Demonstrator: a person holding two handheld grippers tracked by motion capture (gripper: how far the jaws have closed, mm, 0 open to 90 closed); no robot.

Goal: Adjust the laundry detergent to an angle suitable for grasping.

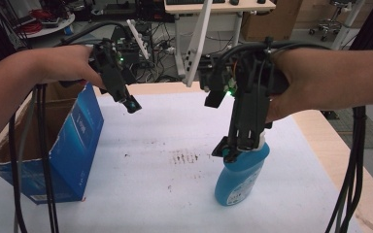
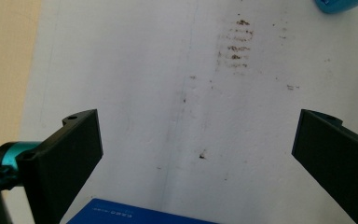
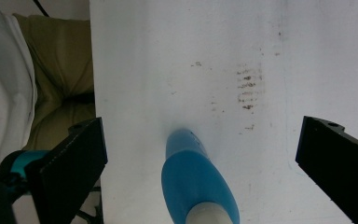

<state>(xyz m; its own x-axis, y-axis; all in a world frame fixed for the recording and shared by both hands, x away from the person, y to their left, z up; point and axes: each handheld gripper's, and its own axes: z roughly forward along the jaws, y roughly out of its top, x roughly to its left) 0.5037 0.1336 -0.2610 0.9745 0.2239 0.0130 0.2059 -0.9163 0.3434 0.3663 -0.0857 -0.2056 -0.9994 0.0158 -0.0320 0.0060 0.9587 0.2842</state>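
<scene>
Broadly, the desk (image 1: 175, 194) under its stained white sheet carries an open blue cardboard box (image 1: 80, 141) just below the left gripper (image 1: 132, 104), whose jaws stand wide and empty. Directly beneath the right gripper (image 1: 235, 150) stands an upright blue plastic bottle with a white cap (image 1: 240, 177). Its jaws flank the cap, fully apart, not touching; I judge the grasp not yet made, and any move toward the box remains.

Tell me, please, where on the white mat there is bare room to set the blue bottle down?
The widest free patch lies between the blue box and the blue bottle, around the brown smudges. The mat's near edge is also bare. It is crowded by the box, at left.
</scene>
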